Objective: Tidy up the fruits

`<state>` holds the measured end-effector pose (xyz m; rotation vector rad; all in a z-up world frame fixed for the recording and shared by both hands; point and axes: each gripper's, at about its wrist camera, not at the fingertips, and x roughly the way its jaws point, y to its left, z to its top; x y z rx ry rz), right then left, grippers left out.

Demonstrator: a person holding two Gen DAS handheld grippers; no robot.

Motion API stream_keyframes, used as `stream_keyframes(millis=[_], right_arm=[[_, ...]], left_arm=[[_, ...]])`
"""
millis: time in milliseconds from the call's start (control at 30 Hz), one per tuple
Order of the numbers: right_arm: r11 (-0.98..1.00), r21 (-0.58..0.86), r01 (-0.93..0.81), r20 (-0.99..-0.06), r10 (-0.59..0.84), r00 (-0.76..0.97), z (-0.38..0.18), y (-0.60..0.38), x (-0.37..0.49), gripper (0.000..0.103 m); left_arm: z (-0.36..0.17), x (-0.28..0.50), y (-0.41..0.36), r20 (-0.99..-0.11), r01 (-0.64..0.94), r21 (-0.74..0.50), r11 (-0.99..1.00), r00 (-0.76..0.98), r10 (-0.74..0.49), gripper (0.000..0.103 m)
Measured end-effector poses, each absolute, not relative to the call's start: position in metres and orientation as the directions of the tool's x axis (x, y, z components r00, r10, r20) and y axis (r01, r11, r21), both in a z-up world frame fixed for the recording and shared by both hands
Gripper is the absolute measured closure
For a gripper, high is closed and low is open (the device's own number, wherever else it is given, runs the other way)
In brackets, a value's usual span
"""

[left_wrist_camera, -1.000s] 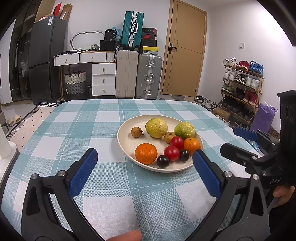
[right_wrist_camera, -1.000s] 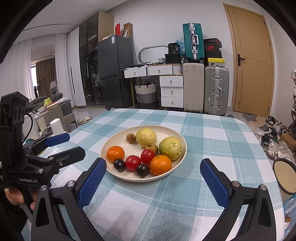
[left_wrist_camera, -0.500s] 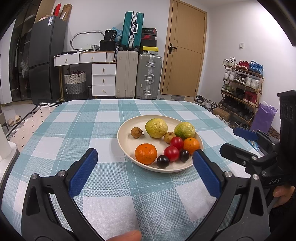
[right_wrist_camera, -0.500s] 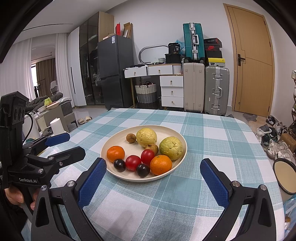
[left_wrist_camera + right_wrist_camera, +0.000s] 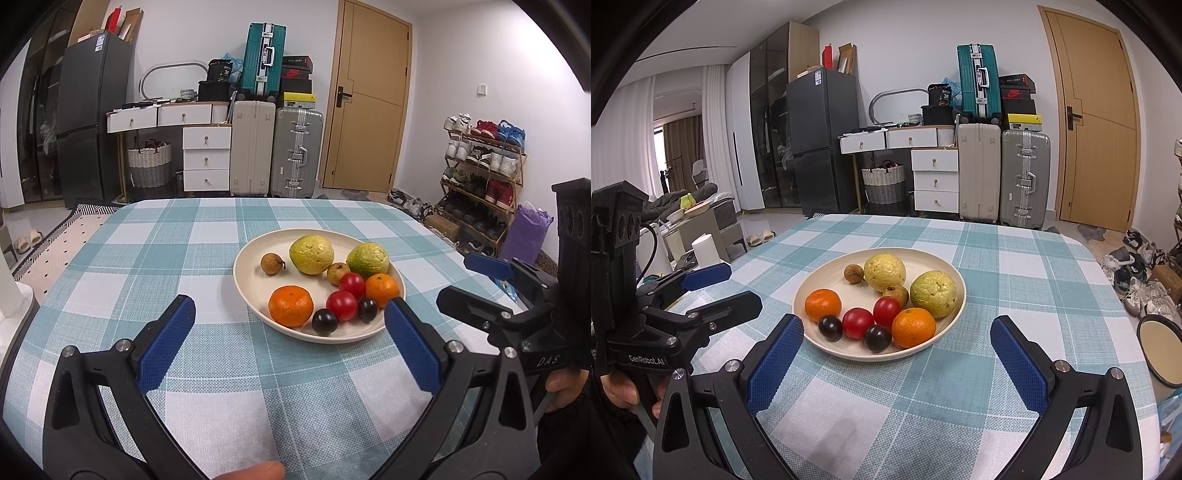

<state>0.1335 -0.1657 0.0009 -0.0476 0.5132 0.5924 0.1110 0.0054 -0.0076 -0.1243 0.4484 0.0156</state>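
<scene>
A cream plate (image 5: 255,284) (image 5: 945,325) on the checked tablecloth holds two green-yellow guavas (image 5: 311,254) (image 5: 933,293), two oranges (image 5: 290,306) (image 5: 913,327), two red tomatoes (image 5: 341,305) (image 5: 857,322), two dark plums (image 5: 325,321) (image 5: 877,338), a brown longan (image 5: 272,263) (image 5: 853,273) and a small brownish fruit (image 5: 337,273). My left gripper (image 5: 290,339) is open and empty, just short of the plate's near rim. My right gripper (image 5: 897,358) is open and empty, also just before the plate. Each gripper shows in the other's view, the right (image 5: 491,288) and the left (image 5: 713,291).
The table (image 5: 155,266) carries a teal and white checked cloth. A round cream container (image 5: 1160,350) stands off the table's right edge. Suitcases, white drawers, a fridge and a shoe rack (image 5: 480,177) stand beyond the far edge.
</scene>
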Motion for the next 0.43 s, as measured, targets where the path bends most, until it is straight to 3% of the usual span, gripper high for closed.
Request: stream_keyframes(millis=[433], right_arm=[[0.832,0.101,-0.545,-0.476,0.522,0.708,0.0006,-0.1649,0.1330,0.000]], left_arm=[[-0.0064,0.1091,0.0034,-0.427,-0.038,-0.114,0.993,0.904,-0.015,0.001]])
